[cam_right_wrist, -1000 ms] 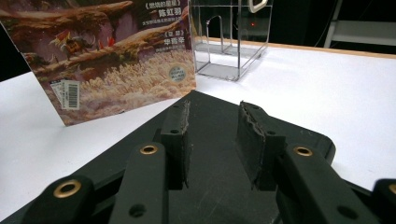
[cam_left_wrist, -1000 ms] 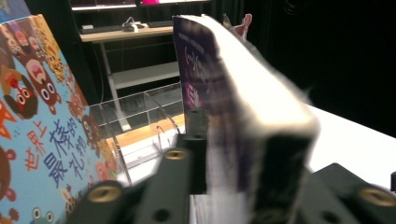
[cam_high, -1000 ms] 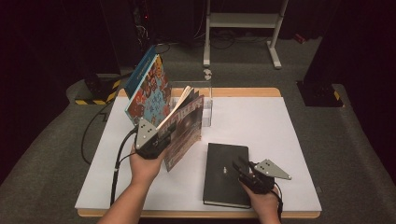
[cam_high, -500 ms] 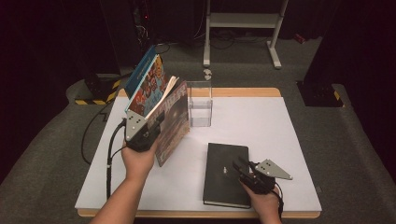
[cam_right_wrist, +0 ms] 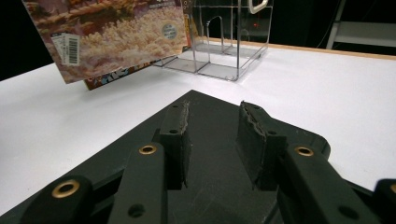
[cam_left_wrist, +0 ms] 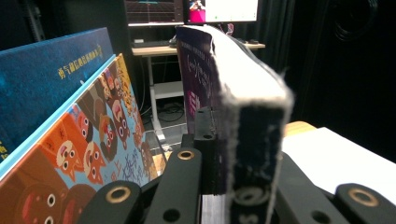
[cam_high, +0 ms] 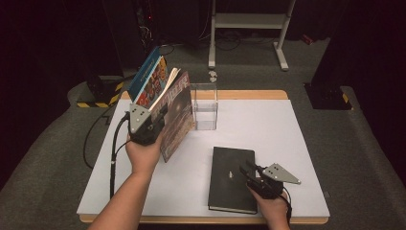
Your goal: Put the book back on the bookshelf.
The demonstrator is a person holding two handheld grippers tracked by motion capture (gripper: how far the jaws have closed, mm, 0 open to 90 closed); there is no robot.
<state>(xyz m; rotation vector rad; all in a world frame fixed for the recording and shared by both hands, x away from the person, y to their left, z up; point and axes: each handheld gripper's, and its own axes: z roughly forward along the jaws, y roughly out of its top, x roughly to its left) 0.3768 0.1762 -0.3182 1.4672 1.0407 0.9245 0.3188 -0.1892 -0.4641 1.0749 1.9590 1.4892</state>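
My left gripper is shut on the lower edge of a thick paperback magazine and holds it tilted, off the table, beside two picture books that lean at the table's back left. In the left gripper view the magazine's worn edge sits clamped in my left gripper, with the cartoon-covered picture book close on the left. A black notebook lies flat near the front. My right gripper rests over it, open; in its own view my right gripper holds nothing above the black cover.
A clear acrylic holder stands at the back middle of the white table, just right of the held magazine; it shows as a clear box in the right gripper view. A cable trails off the left edge.
My left gripper has carried the magazine to the left and back, closer to the leaning picture books and away from the clear holder. The right gripper has stayed over the notebook.
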